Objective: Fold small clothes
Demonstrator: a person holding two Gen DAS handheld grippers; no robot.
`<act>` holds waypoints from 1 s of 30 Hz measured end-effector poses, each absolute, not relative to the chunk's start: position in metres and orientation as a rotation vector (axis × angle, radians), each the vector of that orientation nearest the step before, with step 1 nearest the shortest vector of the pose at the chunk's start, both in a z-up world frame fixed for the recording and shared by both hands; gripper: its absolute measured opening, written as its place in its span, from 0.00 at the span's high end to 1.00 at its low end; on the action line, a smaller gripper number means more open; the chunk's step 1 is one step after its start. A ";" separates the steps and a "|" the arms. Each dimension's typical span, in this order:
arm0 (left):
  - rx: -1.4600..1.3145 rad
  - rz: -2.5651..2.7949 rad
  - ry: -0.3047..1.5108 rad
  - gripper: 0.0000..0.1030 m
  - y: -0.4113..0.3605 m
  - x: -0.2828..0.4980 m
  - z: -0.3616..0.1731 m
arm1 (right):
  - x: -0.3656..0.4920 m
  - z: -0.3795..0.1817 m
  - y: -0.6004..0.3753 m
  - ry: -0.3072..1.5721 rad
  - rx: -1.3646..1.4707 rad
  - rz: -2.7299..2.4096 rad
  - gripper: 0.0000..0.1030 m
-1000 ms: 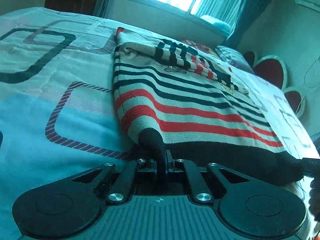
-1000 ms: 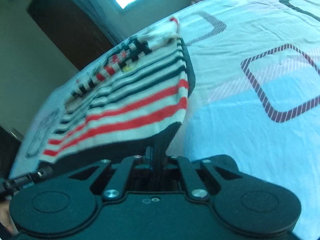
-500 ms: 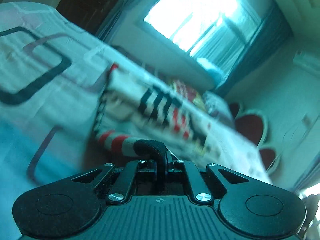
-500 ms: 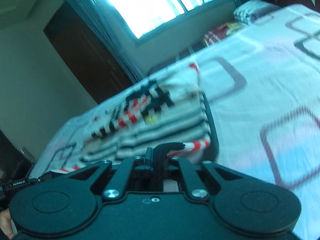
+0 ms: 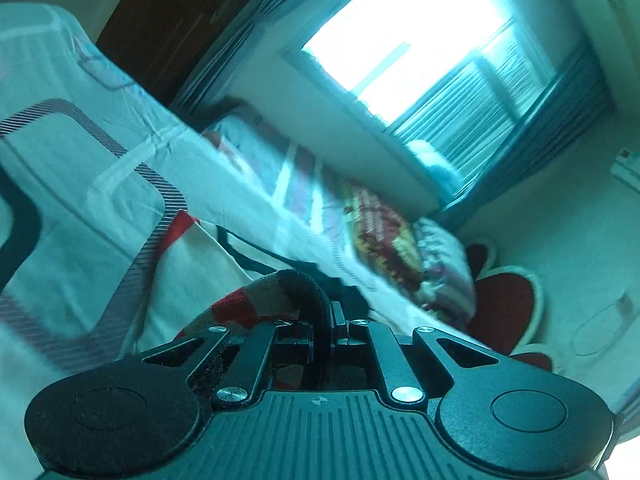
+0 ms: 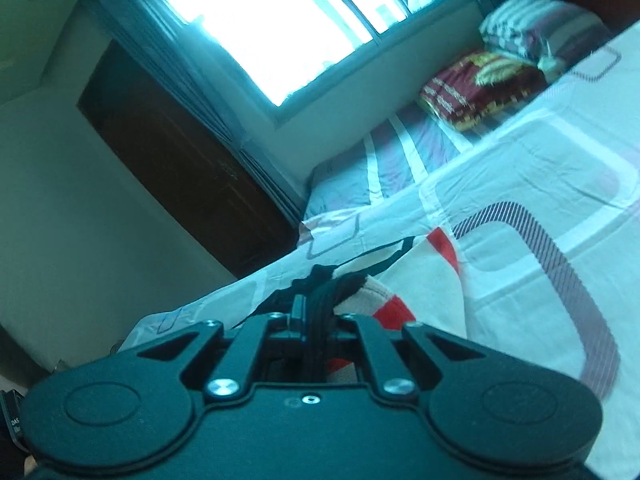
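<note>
A small knitted striped sweater (image 5: 248, 300) in red, cream and black with a black hem lies on the patterned bed sheet (image 5: 80, 208). My left gripper (image 5: 326, 316) is shut on one corner of its black hem, and the fabric curls up and over the fingers. In the right wrist view the other hem corner of the sweater (image 6: 384, 300) bunches in my right gripper (image 6: 316, 312), which is shut on it. Beyond the grippers only the sweater's pale far edge with a red tip (image 6: 440, 240) shows; the rest is hidden under the grippers.
Folded patterned blankets and pillows (image 6: 480, 88) are stacked at the head of the bed. A bright window with curtains (image 5: 420, 40) and a dark wooden door (image 6: 180, 160) stand behind. Red heart-shaped headboard panels (image 5: 504, 312) line the right wall.
Both grippers have lifted and carried the hem forward over the sweater. The striped body that lay spread in front has passed beneath them, leaving only its far edge in view.
</note>
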State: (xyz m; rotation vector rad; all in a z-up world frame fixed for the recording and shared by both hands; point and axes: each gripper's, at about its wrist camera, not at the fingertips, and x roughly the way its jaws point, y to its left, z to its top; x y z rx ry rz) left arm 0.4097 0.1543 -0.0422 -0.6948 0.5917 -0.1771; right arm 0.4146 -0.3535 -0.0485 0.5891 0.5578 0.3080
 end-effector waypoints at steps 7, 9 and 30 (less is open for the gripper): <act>-0.773 -0.141 0.748 0.93 0.164 0.510 -0.102 | 0.515 -0.106 -0.350 0.679 0.614 0.298 0.89; -0.922 -0.138 0.752 0.93 0.175 0.527 -0.127 | 0.534 -0.122 -0.350 0.692 0.614 0.280 0.78; -0.435 -0.204 0.733 0.27 0.146 0.544 -0.091 | 0.541 -0.098 -0.370 0.551 0.421 0.341 0.51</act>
